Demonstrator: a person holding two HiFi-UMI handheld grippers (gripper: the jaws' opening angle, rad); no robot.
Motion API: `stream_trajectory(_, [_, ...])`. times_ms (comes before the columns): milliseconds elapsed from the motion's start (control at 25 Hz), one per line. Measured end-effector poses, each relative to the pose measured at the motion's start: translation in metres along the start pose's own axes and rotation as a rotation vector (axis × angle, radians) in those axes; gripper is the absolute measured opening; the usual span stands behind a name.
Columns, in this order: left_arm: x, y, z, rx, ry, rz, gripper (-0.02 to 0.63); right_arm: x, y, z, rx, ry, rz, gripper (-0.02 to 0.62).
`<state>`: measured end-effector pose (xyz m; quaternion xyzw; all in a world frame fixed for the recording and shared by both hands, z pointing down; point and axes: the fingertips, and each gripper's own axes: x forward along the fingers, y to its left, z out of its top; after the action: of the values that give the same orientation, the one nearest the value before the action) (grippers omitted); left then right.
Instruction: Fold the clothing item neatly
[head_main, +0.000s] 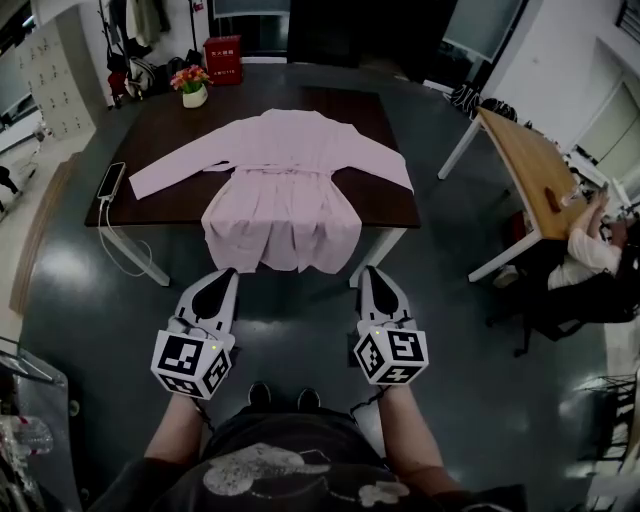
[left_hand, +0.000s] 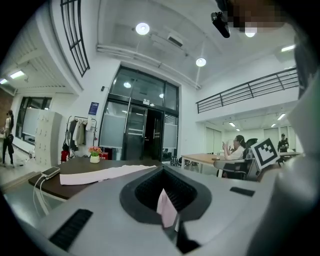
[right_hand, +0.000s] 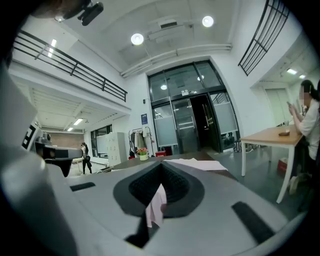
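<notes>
Your left gripper and right gripper, jaws closed, sit level before the pink garment, which lies straight ahead on the table, long axis running away from you, hem overhanging nearest both equally.

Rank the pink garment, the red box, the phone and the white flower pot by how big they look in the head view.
Largest to smallest:
1. pink garment
2. red box
3. phone and white flower pot, which look too alike to rank
</notes>
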<state>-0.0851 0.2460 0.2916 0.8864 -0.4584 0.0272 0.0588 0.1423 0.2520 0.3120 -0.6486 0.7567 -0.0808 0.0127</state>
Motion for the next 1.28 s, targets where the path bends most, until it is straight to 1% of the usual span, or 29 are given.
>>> stream_trajectory(200, [0.005, -0.006, 0.000, -0.008, -0.001, 0.001, 0.009, -0.001, -0.004, -0.005, -0.001, 0.020, 0.024, -0.009])
stream_trajectory(280, [0.006, -0.011, -0.001, -0.009, -0.002, -0.001, 0.009, -0.002, -0.008, -0.010, 0.041, 0.036, 0.038, -0.009])
stream_trajectory(360, [0.008, -0.016, -0.003, -0.010, 0.002, 0.003, 0.009, -0.003, -0.017, -0.015, 0.092, 0.053, 0.034, -0.009])
stream_trajectory(440, [0.010, -0.021, -0.006, -0.010, 0.008, 0.009, 0.009, -0.005, -0.026, -0.018, 0.107, 0.063, 0.022, -0.009])
stream_trajectory(560, [0.013, -0.029, -0.009, -0.008, 0.012, 0.023, 0.009, -0.008, -0.038, -0.020, 0.106, 0.060, 0.022, -0.009])
stream_trajectory(680, [0.018, -0.040, -0.014, -0.006, 0.017, 0.026, 0.009, -0.012, -0.052, -0.021, 0.108, 0.036, 0.020, -0.009])
stream_trajectory(760, [0.023, -0.050, -0.018, -0.001, 0.019, 0.022, 0.009, -0.013, -0.060, -0.023, 0.084, 0.024, 0.038, -0.009])
stream_trajectory(880, [0.029, -0.063, -0.021, 0.014, 0.016, 0.026, 0.009, -0.017, -0.072, -0.032, 0.044, 0.036, 0.062, -0.009])
stream_trajectory(1000, [0.036, -0.074, -0.022, 0.009, 0.018, 0.021, 0.010, -0.022, -0.086, -0.035, 0.022, 0.043, 0.037, -0.009])
stream_trajectory(1120, [0.046, -0.080, -0.032, 0.001, 0.043, 0.013, 0.009, -0.022, -0.105, -0.041, 0.000, 0.051, -0.008, -0.009])
stream_trajectory(1280, [0.070, -0.080, -0.045, -0.004, 0.068, -0.005, 0.010, -0.014, -0.134, -0.042, 0.033, 0.006, -0.090, -0.009])
